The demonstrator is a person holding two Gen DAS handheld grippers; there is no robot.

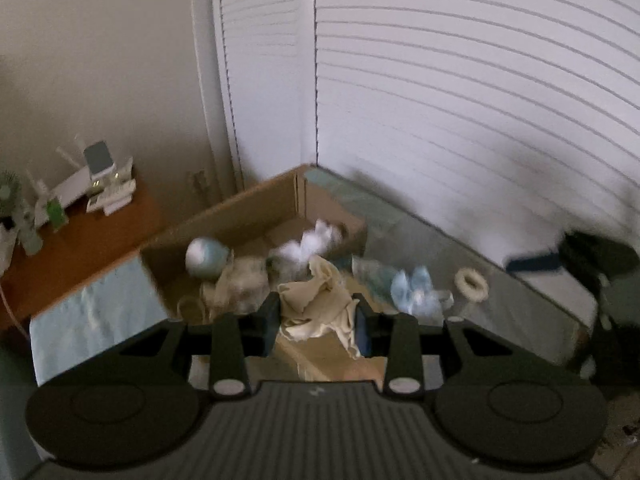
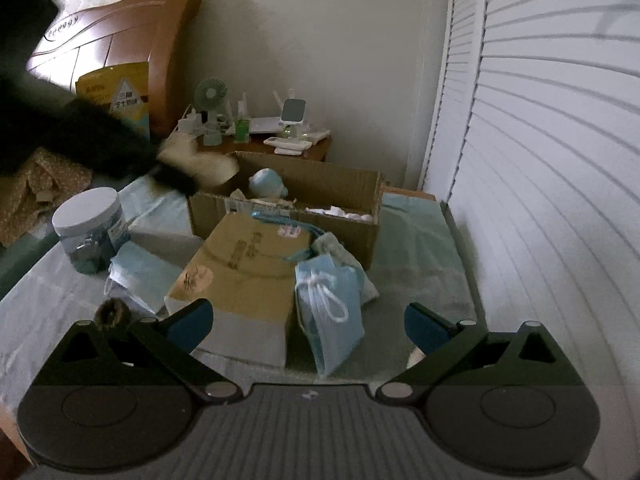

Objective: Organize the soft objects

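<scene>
Left gripper (image 1: pixel 318 320) clamped on a crumpled cream cloth (image 1: pixel 316 304), cloth bunched between both pads and hanging below them. Just beyond its tips: open cardboard box (image 1: pixel 256 208) with a pale blue round plush (image 1: pixel 206 257) to the front-left inside and white fluffy stuff (image 1: pixel 308 244) straight ahead. More pale fabric (image 1: pixel 236 284) piled just front-left of the fingers. To the front-right, a light blue bundle (image 1: pixel 414 290), then a white ring-shaped object (image 1: pixel 472 282) further right. View is blurred. Far left, wooden nightstand (image 1: pixel 80 248) with a white router (image 1: pixel 76 186).

Right gripper (image 2: pixel 308 322) wide open, nothing between the fingers, hovering above the bed surface (image 2: pixel 420 280). Directly ahead between the tips: blue drawstring pouch (image 2: pixel 330 312), leaning on a flattened cardboard flap (image 2: pixel 244 264) to its left. Beyond that, the same box (image 2: pixel 288 208), blue plush (image 2: pixel 266 184) poking up in it. Front-left of the fingers: folded light blue cloth (image 2: pixel 138 276), a dark brown fuzzy ball (image 2: pixel 113 312) close to the left finger, and a white-lidded jar (image 2: pixel 90 228) further out. Left gripper (image 2: pixel 176 178) seen far front-left over the box edge, cream cloth (image 2: pixel 196 160) in it.
</scene>
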